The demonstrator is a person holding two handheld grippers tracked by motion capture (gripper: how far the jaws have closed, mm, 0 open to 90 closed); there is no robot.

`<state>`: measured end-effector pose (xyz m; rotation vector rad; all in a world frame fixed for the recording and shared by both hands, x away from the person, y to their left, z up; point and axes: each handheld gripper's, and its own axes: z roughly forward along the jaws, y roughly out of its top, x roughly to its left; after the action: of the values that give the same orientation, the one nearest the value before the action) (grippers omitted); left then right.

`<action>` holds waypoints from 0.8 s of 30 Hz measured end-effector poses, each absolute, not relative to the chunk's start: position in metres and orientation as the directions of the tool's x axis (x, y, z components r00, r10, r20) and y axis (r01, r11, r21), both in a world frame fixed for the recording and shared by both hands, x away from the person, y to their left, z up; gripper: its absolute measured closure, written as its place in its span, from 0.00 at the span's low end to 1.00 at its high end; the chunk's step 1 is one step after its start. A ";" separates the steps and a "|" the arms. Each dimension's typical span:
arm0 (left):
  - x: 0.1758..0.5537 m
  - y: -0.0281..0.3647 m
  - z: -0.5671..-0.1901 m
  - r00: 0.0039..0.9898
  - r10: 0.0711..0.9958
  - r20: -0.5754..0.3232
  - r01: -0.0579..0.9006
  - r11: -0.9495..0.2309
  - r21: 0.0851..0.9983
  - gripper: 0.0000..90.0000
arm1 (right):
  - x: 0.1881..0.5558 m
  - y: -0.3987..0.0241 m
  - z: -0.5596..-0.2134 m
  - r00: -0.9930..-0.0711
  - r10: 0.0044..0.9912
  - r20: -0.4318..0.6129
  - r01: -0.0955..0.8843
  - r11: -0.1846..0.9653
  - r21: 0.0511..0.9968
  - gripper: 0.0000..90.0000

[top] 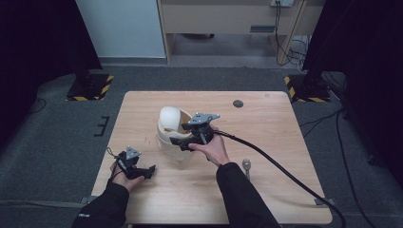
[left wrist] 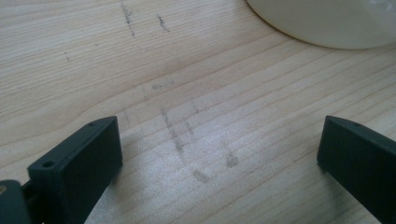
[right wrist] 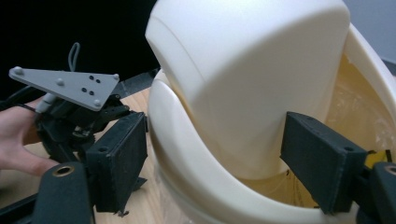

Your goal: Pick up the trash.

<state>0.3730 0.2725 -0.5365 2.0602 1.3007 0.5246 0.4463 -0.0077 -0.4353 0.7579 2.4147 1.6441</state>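
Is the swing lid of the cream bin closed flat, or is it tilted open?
Tilted open. In the right gripper view the swing lid stands steeply in the bin, and the bin's yellowish inner wall shows beside it.

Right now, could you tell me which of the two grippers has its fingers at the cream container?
The right gripper: its fingers straddle the cream container. The left gripper is open above bare wood.

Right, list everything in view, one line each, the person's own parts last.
table: one, light wood, centre of the high view.
bin: one, cream, with a swing lid, mid-table.
small metal object: one, silvery, on the table near its right front; I cannot tell what it is.
round mark: one, dark, far right part of the table top.
left gripper: one, black, open, low over bare wood at front left.
right gripper: one, black, jaws either side of the bin's lid.
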 end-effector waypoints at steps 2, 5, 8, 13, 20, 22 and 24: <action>0.373 0.273 -0.537 0.431 0.902 -0.003 0.648 -0.307 0.697 0.00 | 0.446 -0.008 -0.435 -0.866 0.467 0.178 0.337 0.282 0.898 0.25; 0.373 0.273 -0.537 0.431 0.902 -0.003 0.648 -0.307 0.697 0.00 | 0.443 -0.013 -0.426 -0.868 0.479 0.132 0.304 0.302 0.903 0.25; 0.373 0.273 -0.537 0.431 0.902 -0.003 0.648 -0.307 0.697 0.00 | 0.439 -0.020 -0.412 -0.867 0.486 0.109 0.277 0.289 0.917 0.26; 0.373 0.272 -0.537 0.431 0.902 -0.003 0.648 -0.307 0.697 0.00 | 0.435 -0.034 -0.390 -0.853 0.517 0.072 0.243 0.271 0.932 0.25; 0.373 0.272 -0.537 0.431 0.902 -0.002 0.647 -0.307 0.697 0.00 | 0.424 -0.079 -0.356 -0.787 0.617 0.018 0.209 0.238 0.949 0.23; 0.373 0.272 -0.537 0.431 0.902 -0.002 0.647 -0.307 0.697 0.00 | 0.423 -0.086 -0.353 -0.775 0.632 0.007 0.207 0.243 0.947 0.23; 0.373 0.272 -0.537 0.431 0.902 -0.002 0.647 -0.307 0.697 0.00 | 0.419 -0.103 -0.350 -0.749 0.663 -0.003 0.209 0.240 0.948 0.23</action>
<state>0.3728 0.2724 -0.5366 2.0602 1.3005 0.5257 0.4195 -0.1027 -0.3496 0.7990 2.1140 1.5183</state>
